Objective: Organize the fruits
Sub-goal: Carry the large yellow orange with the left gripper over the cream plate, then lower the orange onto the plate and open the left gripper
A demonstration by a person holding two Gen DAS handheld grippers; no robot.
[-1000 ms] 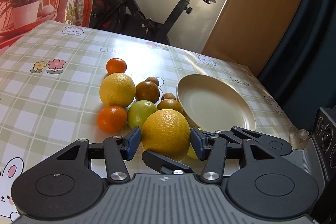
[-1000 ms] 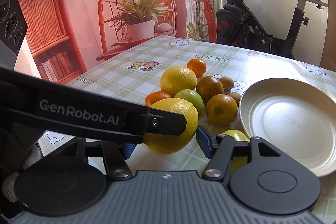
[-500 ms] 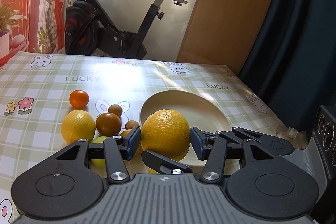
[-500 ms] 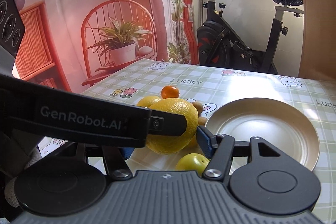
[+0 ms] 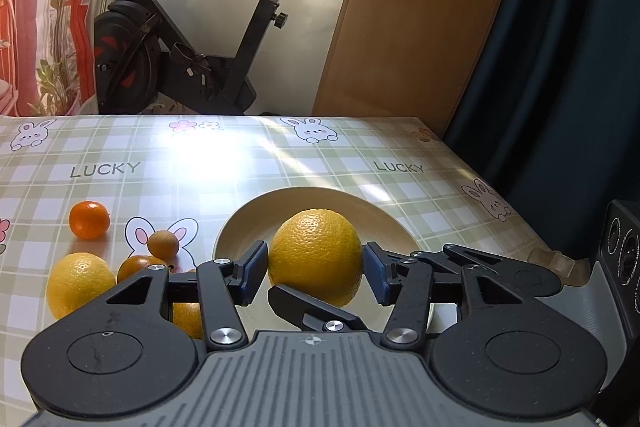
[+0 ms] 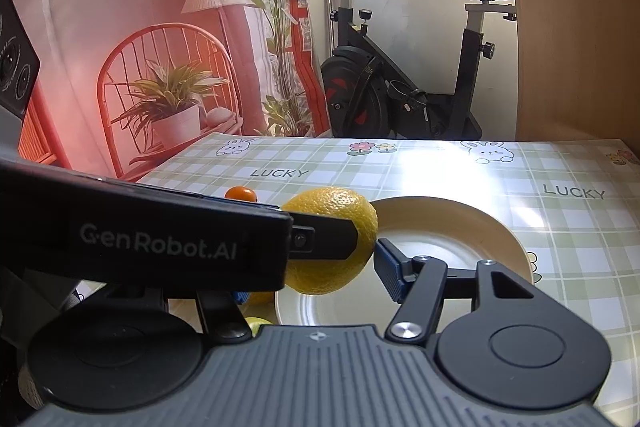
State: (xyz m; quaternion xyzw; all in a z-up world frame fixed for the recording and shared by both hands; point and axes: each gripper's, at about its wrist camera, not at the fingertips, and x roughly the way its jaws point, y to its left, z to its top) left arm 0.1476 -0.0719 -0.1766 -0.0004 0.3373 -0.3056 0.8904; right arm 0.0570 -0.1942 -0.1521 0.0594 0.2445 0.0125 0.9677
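Observation:
A large yellow orange (image 5: 316, 255) hangs over the near part of the cream plate (image 5: 304, 193), and my left gripper (image 5: 315, 271) is shut on it with a blue pad on each side. My right gripper (image 6: 320, 267) comes in crosswise at the same orange (image 6: 332, 203). Its right pad rests against the peel; its left pad is hidden behind the left gripper's finger (image 6: 320, 239). One right finger (image 5: 312, 309) shows under the fruit. Left of the plate lie a tangerine (image 5: 89, 225), a second yellow orange (image 5: 80, 283), a small brown fruit (image 5: 163, 243) and a dark orange (image 5: 140, 267).
The checked tablecloth (image 5: 200, 163) runs to a far edge with an exercise bike (image 5: 192, 39) behind it. At the right the table ends by a dark curtain (image 5: 560, 67). A green fruit (image 6: 256, 323) lies just left of the plate rim (image 6: 500, 227).
Both grippers have carried the large orange up and to the right, from beside the fruit pile to over the plate. The pile now lies to the left.

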